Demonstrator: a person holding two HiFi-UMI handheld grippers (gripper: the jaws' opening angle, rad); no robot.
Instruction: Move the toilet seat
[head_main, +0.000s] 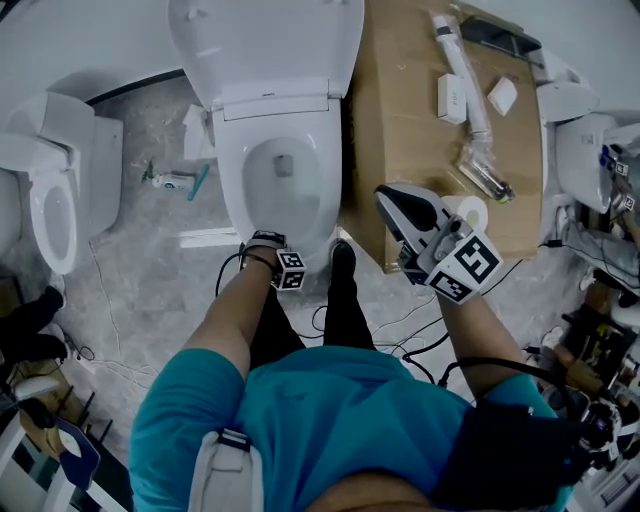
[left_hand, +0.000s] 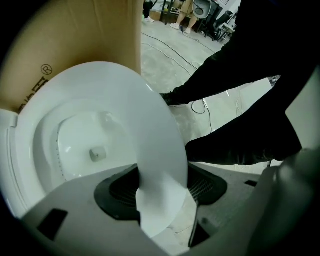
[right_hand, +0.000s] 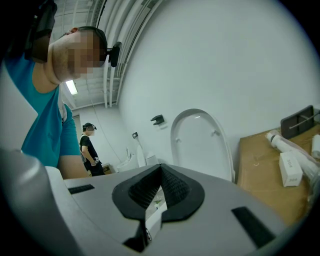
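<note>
The white toilet seat (head_main: 230, 170) lies flat on the bowl (head_main: 285, 205), with the lid (head_main: 265, 40) raised behind it. The left gripper (head_main: 266, 240) has its jaws wide apart, astride the seat's front edge. Left of the bowl, a second toilet (head_main: 55, 200) stands on the grey concrete floor (head_main: 150, 250), which is strewn with cables. Right of the bowl, a cardboard box (head_main: 400, 130) carries white tubes (head_main: 465, 70). The right gripper (head_main: 392, 200) hovers over the box's near corner, jaws nearly together and empty.

left tool (left_hand: 162, 190) pointing steeply down, jaws standing wide apart | right tool (right_hand: 160, 186) pointing roughly level, jaws resting together
</note>
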